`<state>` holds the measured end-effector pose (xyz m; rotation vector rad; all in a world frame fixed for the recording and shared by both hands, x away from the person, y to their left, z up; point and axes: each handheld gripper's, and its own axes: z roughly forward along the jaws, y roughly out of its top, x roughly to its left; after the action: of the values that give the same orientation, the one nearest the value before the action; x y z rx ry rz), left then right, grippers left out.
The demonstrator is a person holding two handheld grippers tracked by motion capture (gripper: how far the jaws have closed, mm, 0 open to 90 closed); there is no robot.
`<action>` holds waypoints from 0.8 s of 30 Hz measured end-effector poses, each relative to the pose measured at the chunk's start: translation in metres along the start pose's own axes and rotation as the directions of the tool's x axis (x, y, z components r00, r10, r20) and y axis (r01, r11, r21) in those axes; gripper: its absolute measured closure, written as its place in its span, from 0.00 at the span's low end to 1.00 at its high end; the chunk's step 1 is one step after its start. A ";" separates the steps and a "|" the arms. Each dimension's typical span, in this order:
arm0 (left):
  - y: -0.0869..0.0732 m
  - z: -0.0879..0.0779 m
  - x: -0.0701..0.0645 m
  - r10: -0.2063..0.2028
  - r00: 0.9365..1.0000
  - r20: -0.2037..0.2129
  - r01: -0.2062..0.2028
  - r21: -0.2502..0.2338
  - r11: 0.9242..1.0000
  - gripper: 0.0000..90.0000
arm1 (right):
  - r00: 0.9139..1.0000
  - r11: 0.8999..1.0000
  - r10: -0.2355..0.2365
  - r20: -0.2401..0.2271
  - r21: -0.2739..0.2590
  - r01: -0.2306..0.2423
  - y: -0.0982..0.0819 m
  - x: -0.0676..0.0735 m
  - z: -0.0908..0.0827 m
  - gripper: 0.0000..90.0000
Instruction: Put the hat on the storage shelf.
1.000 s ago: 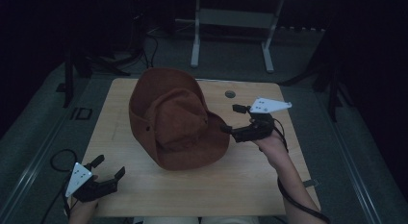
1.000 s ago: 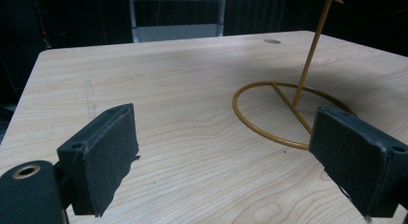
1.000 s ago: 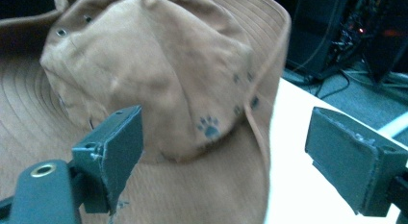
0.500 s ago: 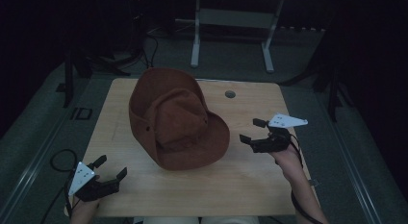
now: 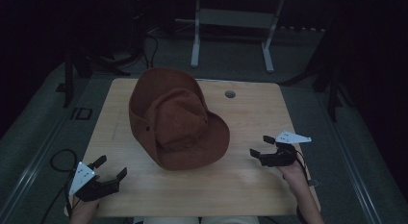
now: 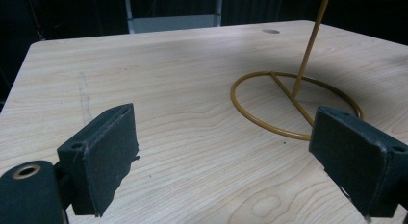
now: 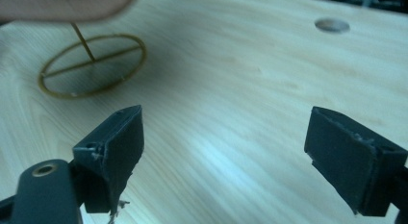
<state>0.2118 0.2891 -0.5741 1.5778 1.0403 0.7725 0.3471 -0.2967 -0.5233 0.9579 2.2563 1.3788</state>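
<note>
A brown brimmed hat (image 5: 175, 120) sits raised over the middle of the wooden table (image 5: 250, 113), resting on a thin brass stand. The stand's ring base (image 6: 293, 106) and upright rod (image 6: 310, 46) appear in the left gripper view; the same ring base (image 7: 91, 65) lies at the upper left of the right gripper view, under the hat's brim (image 7: 62, 5). My left gripper (image 5: 110, 168) hovers open at the table's front left corner. To the right of the hat my right gripper (image 5: 260, 147) is open, apart from the brim, with nothing between its jaws.
A round cable hole (image 5: 230, 94) is set in the table's far side. Beyond the table stands a pale metal frame (image 5: 231, 22) on a dark floor. A black cable (image 5: 60, 161) loops on the floor at the left.
My right gripper has let go of the hat's brim and drawn back to the right and toward the front edge. The hat stays on its stand. The left gripper has barely moved.
</note>
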 end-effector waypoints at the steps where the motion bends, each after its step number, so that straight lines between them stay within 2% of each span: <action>1: 0.000 0.000 0.000 -0.001 1.000 0.000 0.001 0.000 1.000 0.12 | 1.000 1.000 0.004 0.002 0.001 -0.004 -0.004 -0.001 0.000 0.15; 8: 0.000 0.000 0.000 0.002 1.000 -0.001 -0.002 0.003 1.000 0.12 | 0.999 0.999 0.034 0.043 0.032 -0.035 -0.026 -0.008 -0.005 0.15; 16: -0.001 0.002 -0.003 0.023 1.000 -0.002 -0.023 0.016 1.000 0.12 | 0.992 0.997 0.071 0.104 0.019 -0.074 -0.043 -0.014 -0.018 0.15; 19: -0.001 0.001 -0.003 0.018 1.000 -0.003 -0.018 0.013 1.000 0.12 | 0.984 0.996 0.084 0.158 0.024 -0.089 -0.050 -0.019 -0.022 0.15; 21: -0.001 0.001 -0.003 0.016 1.000 -0.005 -0.016 0.008 1.000 0.12 | 0.973 0.995 0.086 0.216 0.036 -0.095 -0.054 -0.022 -0.024 0.15; 24: -0.002 0.001 -0.003 0.013 1.000 -0.009 -0.012 0.007 1.000 0.12 | 0.959 0.992 0.118 0.257 0.017 -0.127 -0.059 -0.026 -0.028 0.15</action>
<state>0.2111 0.2864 -0.5757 1.5895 1.0418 0.7861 0.3273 -0.3517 -0.5634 1.2295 2.0631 1.1908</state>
